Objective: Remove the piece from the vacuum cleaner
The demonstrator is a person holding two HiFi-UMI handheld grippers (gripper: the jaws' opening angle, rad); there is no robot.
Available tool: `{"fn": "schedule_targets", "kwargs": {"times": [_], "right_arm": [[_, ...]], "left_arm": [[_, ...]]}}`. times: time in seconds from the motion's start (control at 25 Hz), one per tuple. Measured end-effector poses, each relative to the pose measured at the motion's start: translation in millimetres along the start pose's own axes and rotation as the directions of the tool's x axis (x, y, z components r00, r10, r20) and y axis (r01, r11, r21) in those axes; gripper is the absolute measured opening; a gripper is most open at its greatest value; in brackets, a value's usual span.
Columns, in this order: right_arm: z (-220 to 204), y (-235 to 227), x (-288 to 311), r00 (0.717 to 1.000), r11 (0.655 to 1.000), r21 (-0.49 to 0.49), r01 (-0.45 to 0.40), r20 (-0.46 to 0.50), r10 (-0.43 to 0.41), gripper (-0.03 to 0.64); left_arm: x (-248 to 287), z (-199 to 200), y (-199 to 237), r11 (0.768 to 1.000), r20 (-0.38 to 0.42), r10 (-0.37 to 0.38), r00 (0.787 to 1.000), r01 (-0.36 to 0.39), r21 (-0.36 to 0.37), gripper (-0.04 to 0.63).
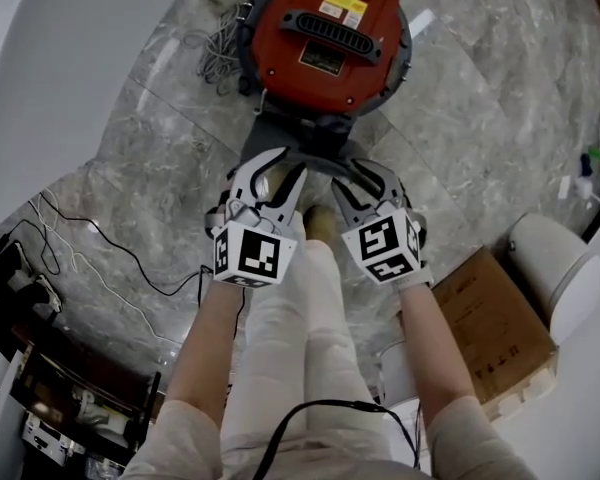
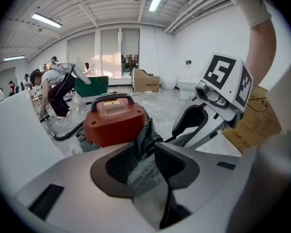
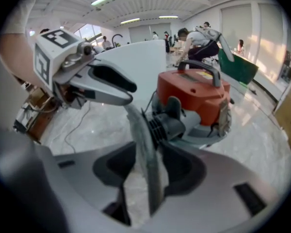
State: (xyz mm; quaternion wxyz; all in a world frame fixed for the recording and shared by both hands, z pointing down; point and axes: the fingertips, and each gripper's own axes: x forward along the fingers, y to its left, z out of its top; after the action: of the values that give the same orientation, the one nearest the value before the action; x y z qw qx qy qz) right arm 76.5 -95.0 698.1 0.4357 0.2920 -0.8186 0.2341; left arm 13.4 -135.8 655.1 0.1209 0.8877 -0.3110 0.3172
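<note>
The grey piece (image 3: 166, 122) sits on the front of the red vacuum cleaner (image 1: 325, 33) on the floor (image 1: 460, 108), and the left claw (image 1: 280, 173) and right claw (image 1: 365, 183) hang just by it, both spread apart with nothing in them, likely so they can grab it together.

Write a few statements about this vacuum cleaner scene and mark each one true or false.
1. The vacuum cleaner has a red body. True.
2. It stands on a table. False: it stands on the marble floor.
3. A cardboard box sits at the person's right. True.
4. The right gripper is shut with nothing between its jaws. False: its jaws stand apart, with a thin grey piece between them.
</note>
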Motion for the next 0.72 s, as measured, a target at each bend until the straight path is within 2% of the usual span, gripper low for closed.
{"fn": "schedule_targets", "kwargs": {"times": [0.16,0.28,0.48,0.6,0.72], "right_arm": [[-3,-4,10,1.0,0.999,-0.037,0.005,-0.018,-0.006,0.164],[-6,-5,18,1.0,0.998,-0.058,0.0,-0.029,-0.002,0.164],[-6,-4,21,1.0,0.997,-0.08,-0.003,-0.021,0.001,0.164],[-5,-2,23,1.0,0.996,-0.094,-0.009,-0.008,0.008,0.163],[-4,0,25,1.0,0.994,-0.106,-0.009,-0.003,0.009,0.161]], "left_arm": [[6,-13,4,0.998,-0.062,-0.036,0.997,0.039,0.056,0.2],[11,-30,-1,0.978,-0.151,-0.08,0.985,0.107,0.18,0.25],[24,-46,-9,0.924,-0.249,-0.107,0.963,0.189,0.334,0.258],[33,-59,-11,0.903,-0.318,-0.094,0.943,0.216,0.373,0.258],[39,-70,-12,0.891,-0.369,-0.063,0.927,0.218,0.397,0.257]]}}
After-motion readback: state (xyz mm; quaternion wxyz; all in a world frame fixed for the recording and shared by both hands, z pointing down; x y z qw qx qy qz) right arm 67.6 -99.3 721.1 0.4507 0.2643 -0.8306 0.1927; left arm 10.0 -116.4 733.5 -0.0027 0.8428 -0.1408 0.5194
